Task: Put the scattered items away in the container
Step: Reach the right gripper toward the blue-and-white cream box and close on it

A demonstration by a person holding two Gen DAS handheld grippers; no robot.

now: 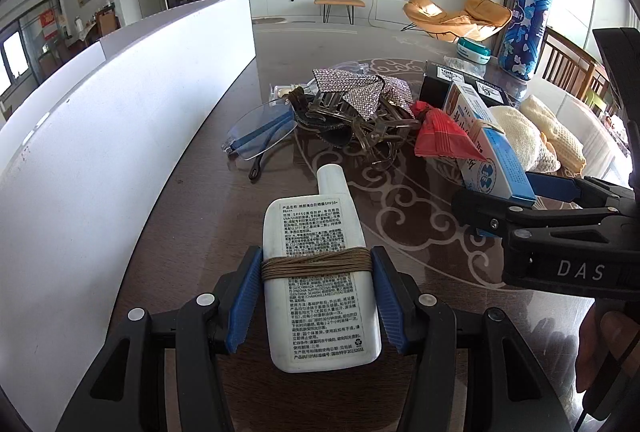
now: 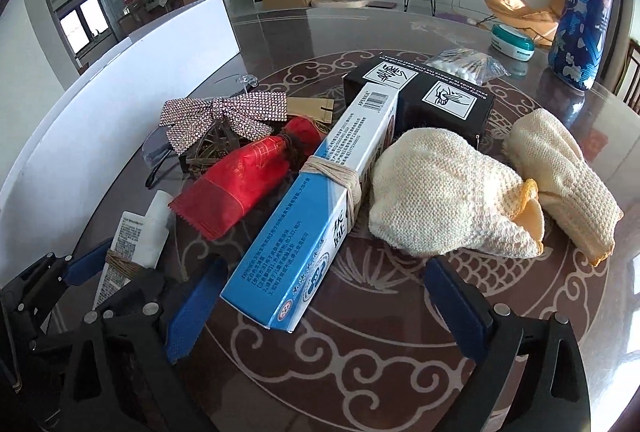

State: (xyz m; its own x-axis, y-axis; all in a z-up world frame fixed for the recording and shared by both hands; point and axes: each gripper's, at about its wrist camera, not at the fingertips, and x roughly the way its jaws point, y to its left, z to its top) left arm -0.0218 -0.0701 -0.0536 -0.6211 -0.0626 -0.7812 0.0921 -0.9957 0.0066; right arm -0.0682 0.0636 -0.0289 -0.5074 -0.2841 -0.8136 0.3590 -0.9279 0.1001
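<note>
Clearly the white container [image 1: 120, 136] stands along the left of the patterned table [image 2: 360, 364]; only its outer wall shows, contents not visible. Left gripper [image 1: 316, 300] pinches a white sunscreen bottle [image 1: 320, 284] wrapped with brown cord, blue pads pressed on both sides, just beside the container wall. Right gripper [image 2: 324, 306] is spread, a blue-and-white medicine box [image 2: 320, 228] lying between the pads; left pad near it, right pad well clear, contact unclear. Pile behind: red sachet [image 2: 240, 184], rhinestone bow [image 2: 224, 116], glasses [image 1: 260, 136], black box [image 2: 432, 96], two cream knit cloths [image 2: 444, 200], cotton swab bag [image 2: 468, 66], teal jar [image 2: 514, 42], blue patterned bottle [image 2: 584, 12]. Bare tabletop in front of the right gripper; far side of the table past the pile is free.
</note>
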